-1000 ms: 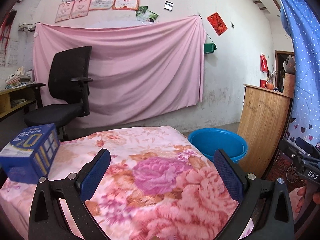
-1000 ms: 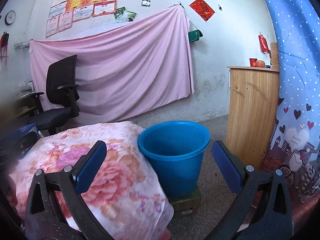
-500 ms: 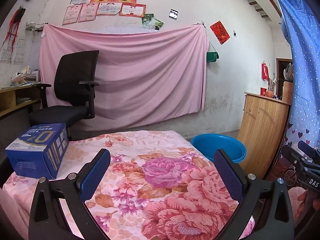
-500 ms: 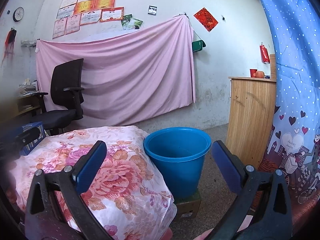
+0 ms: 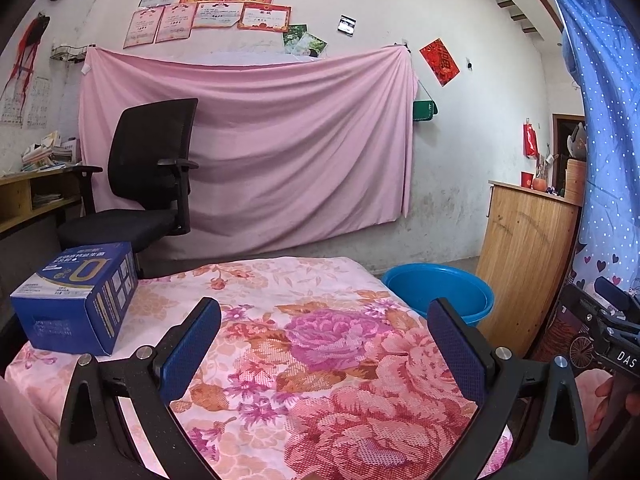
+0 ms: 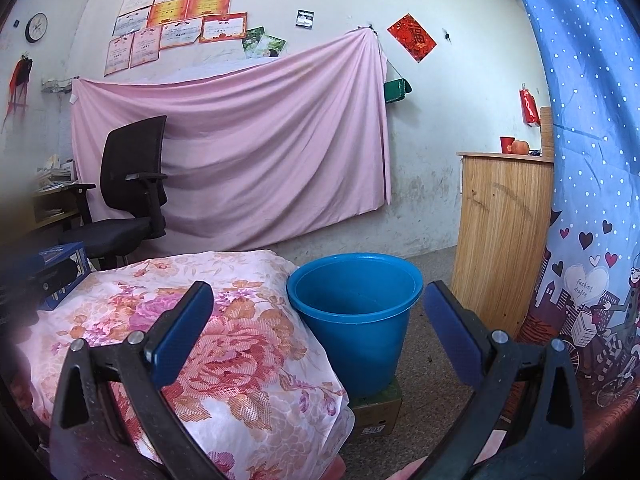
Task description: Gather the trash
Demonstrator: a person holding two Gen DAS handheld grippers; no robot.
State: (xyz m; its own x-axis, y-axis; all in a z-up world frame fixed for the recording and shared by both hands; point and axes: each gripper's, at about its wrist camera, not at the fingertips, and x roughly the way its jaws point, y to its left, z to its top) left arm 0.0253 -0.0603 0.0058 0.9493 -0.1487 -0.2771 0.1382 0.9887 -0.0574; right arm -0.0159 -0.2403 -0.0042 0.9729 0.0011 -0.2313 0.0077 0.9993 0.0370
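Two hand-held grippers in play, both with black frames and blue padded fingers: the left hand-held gripper hangs over the pink floral-patterned cloth that covers the low surface, jaws spread wide with nothing between them, and the right hand-held gripper sits off the cloth's right edge, just as wide and just as empty. One piece of trash to count: a single dark blue cardboard box with white and gold print, closed and rectangular, resting on the cloth at its far left corner, well apart from the left fingers. In the right wrist view that box is half lost behind a dark blur, so its near side is hard to read. One round blue plastic bucket stands just beside the cloth's right edge, raised on a small cardboard carton. One black mesh office chair waits behind, against a pink sheet.
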